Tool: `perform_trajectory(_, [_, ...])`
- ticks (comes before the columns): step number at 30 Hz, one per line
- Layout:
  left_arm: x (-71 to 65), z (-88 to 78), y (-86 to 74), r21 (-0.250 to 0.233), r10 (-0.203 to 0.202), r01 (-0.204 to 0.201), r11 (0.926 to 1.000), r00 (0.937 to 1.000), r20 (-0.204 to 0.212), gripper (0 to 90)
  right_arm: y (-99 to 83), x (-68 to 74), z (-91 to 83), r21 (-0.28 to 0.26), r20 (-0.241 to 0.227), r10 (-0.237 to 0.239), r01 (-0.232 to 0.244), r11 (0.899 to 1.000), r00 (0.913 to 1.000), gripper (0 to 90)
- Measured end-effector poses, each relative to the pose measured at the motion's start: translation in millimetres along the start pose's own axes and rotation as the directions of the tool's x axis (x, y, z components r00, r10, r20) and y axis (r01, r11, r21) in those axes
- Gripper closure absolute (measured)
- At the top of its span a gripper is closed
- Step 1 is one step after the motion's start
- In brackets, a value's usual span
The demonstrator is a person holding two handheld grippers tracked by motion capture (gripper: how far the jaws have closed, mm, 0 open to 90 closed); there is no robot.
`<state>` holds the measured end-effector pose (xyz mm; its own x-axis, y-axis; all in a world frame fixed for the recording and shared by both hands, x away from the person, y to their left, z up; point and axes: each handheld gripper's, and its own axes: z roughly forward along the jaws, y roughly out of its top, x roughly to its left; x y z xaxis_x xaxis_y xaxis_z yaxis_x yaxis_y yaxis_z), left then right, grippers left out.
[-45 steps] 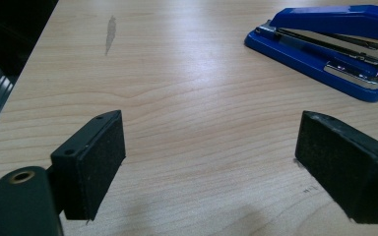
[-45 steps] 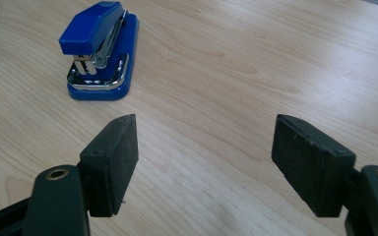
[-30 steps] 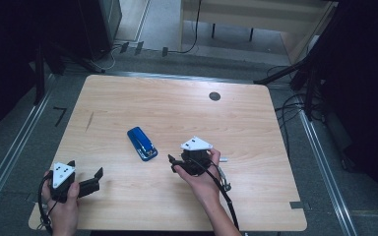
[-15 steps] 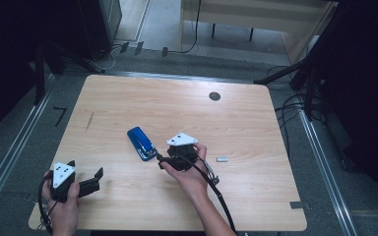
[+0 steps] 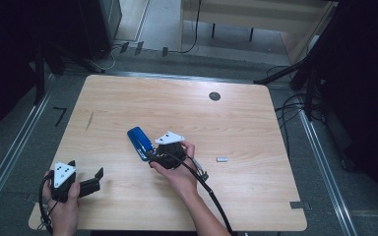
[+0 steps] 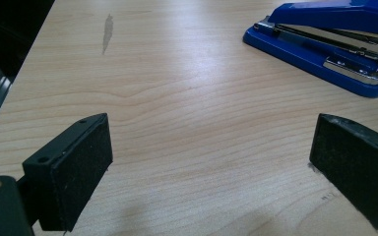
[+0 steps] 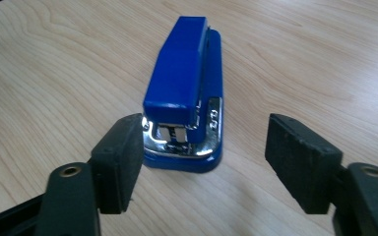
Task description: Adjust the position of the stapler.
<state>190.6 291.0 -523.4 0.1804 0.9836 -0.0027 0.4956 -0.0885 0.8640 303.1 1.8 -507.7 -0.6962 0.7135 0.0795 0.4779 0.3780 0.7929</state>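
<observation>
Two grippers, one wood table (image 5: 177, 105), dim room. Table is light wood grain with a dark round grommet (image 5: 214, 96) near the far edge and a faint grey smear (image 5: 89, 121) at far left, also seen in the left gripper view (image 6: 108, 31). Floor around is grey, metal rails (image 5: 10, 157) run along both sides, cables (image 5: 288, 115) lie at right, a pale wooden bench (image 5: 246, 12) stands beyond the table, black shapes fill both corners.

Stapler (image 5: 139, 142) is blue, lying flat near table centre, slightly left, long axis running far-left to near-right. Small grey bit (image 5: 221, 159) sits on the table right of your right hand (image 5: 177, 169), well apart from the stapler; too small to tell what it is.

Your right gripper (image 5: 152, 155) is at the stapler's near end, jaws spread wide. In the right gripper view the stapler (image 7: 187, 93) points away from the camera, chrome end toward it; that end sits between the two pads, the left pad (image 7: 120, 157) just beside or touching the chrome corner, cannot tell which, the right pad (image 7: 300, 157) apart from it with bare table between. Nothing gripped. Gripper (image 7: 204, 162) is low over the table.

Your left gripper (image 5: 91, 182) is at the near left corner, held in your left hand (image 5: 64, 206), white plate on top, jaws wide apart and empty. In the left gripper view the gripper (image 6: 211, 172) hangs just over bare wood, stapler (image 6: 325, 42) off at upper right, well apart.
</observation>
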Motion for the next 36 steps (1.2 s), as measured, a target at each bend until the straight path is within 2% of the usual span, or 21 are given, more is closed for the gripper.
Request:
perform_trajectory(4, [-0.6,0.5,-0.1,-0.003,0.002,-0.002,1.0000,1.0000,-0.005,2.7,3.0,4.2,6.5,0.009,-0.006,-0.004,0.004,1.000,1.0000,35.4])
perform_trajectory(8, [-0.3,0.5,-0.1,-0.003,-0.003,0.003,1.0000,1.0000,-0.002,2.7,6.1,7.5,12.6,0.010,0.013,-0.001,0.001,1.000,0.9999,39.7])
perform_trajectory(10, [-0.2,0.5,-0.1,-0.002,0.000,0.000,1.0000,1.0000,-0.001,2.7,8.3,10.7,17.5,0.020,0.037,-0.001,0.001,1.000,0.9993,42.5])
perform_trajectory(15, [0.1,0.7,0.1,0.002,0.000,0.000,1.0000,1.0000,0.001,2.7,11.4,15.8,25.6,0.034,0.041,-0.015,0.013,0.999,0.9991,46.2])
perform_trajectory(19, [-0.1,0.8,0.2,0.004,0.002,-0.002,1.0000,1.0000,0.003,2.7,13.5,18.1,31.2,0.028,0.047,-0.026,0.025,0.999,0.9986,50.3])
perform_trajectory(28, [-0.1,0.8,0.3,0.006,0.004,-0.005,1.0000,1.0000,0.004,2.7,16.9,18.5,40.2,0.023,0.045,-0.014,0.013,1.000,0.9989,55.8])
perform_trajectory(31, [-0.2,1.0,0.3,0.008,0.005,-0.005,1.0000,1.0000,0.004,2.7,19.1,17.9,47.0,0.014,0.057,-0.006,0.005,1.000,0.9984,55.9])
perform_trajectory(36, [0.6,1.1,0.5,0.010,0.003,-0.003,0.9999,1.0000,0.010,2.7,19.0,20.7,56.8,0.002,0.049,-0.008,0.008,1.000,0.9988,57.1])
